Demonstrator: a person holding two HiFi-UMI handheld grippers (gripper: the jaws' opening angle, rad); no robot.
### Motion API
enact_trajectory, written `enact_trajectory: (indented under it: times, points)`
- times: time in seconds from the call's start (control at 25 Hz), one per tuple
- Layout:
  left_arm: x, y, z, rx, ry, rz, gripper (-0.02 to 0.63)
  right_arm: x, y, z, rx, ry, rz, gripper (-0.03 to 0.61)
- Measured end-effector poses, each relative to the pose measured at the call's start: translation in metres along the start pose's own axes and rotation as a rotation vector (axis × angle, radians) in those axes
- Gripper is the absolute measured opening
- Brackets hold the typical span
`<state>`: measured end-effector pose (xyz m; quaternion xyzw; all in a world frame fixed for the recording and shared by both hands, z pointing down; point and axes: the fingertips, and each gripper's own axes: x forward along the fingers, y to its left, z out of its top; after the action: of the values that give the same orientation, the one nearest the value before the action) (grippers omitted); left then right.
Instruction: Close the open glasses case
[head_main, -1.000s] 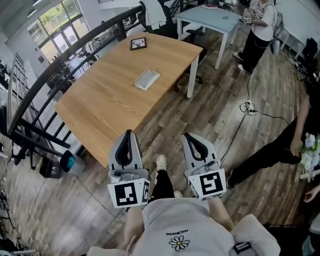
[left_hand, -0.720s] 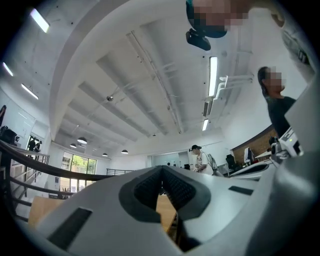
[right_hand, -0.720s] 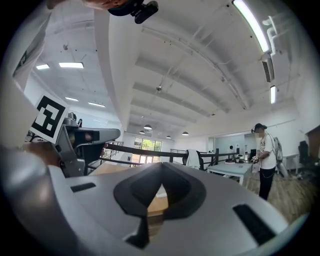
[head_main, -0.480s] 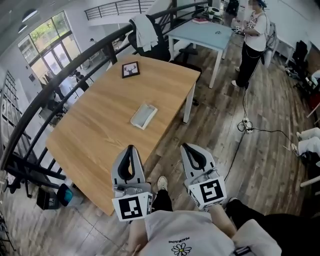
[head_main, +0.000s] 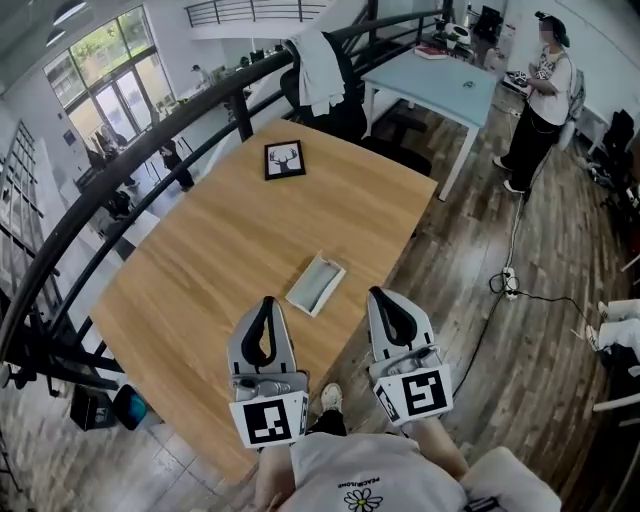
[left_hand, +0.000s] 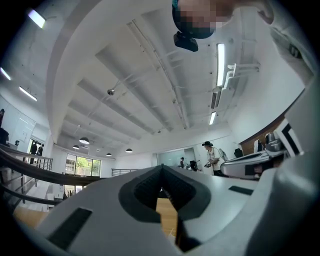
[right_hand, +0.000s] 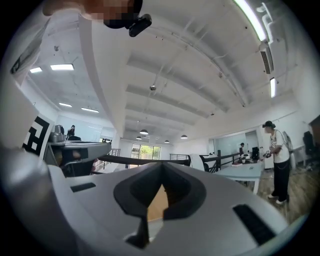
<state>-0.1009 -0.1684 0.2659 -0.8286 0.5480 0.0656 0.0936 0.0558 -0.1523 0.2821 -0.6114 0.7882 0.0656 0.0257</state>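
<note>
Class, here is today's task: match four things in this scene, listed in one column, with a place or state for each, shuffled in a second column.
1. glasses case
2. framed deer picture
3. white garment
4. right gripper

A. draped over the black railing
B. jaws shut, nothing between them
C. lying open on the wooden table, just ahead of the grippers
D. at the wooden table's far end

Pairs: 1-C, 2-D, 3-A, 4-B

Matt pale glasses case (head_main: 316, 284), smooth wooden table (head_main: 200, 270).
</note>
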Motion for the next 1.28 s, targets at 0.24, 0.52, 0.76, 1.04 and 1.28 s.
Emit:
enact_trajectory:
  times: [0.24, 0.52, 0.76, 1.04, 1.28]
  points:
    - [0.044, 0.03, -0.018, -0.039, 0.027, 0.039, 0.017, 0.054, -0.006, -0.013, 0.005, 0.038, 0.026, 0.006]
    - [0.079, 0.026, -0.033, -0.042, 0.055, 0.049, 0.017, 0.077, -0.028, -0.026, 0.015, 0.059, 0.038, 0.006]
    - [0.081, 0.001, -0.028, 0.005, 0.055, 0.086, 0.017, 0.066, -0.037, -0.03, 0.047, 0.035, 0.137, 0.006]
    - [0.095, -0.001, -0.022, 0.039, 0.051, 0.109, 0.017, 0.08, -0.042, -0.037, 0.07, 0.08, 0.195, 0.006]
    - [0.102, 0.004, -0.034, 0.021, 0.072, 0.123, 0.017, 0.089, -0.035, -0.049, 0.059, 0.122, 0.246, 0.012]
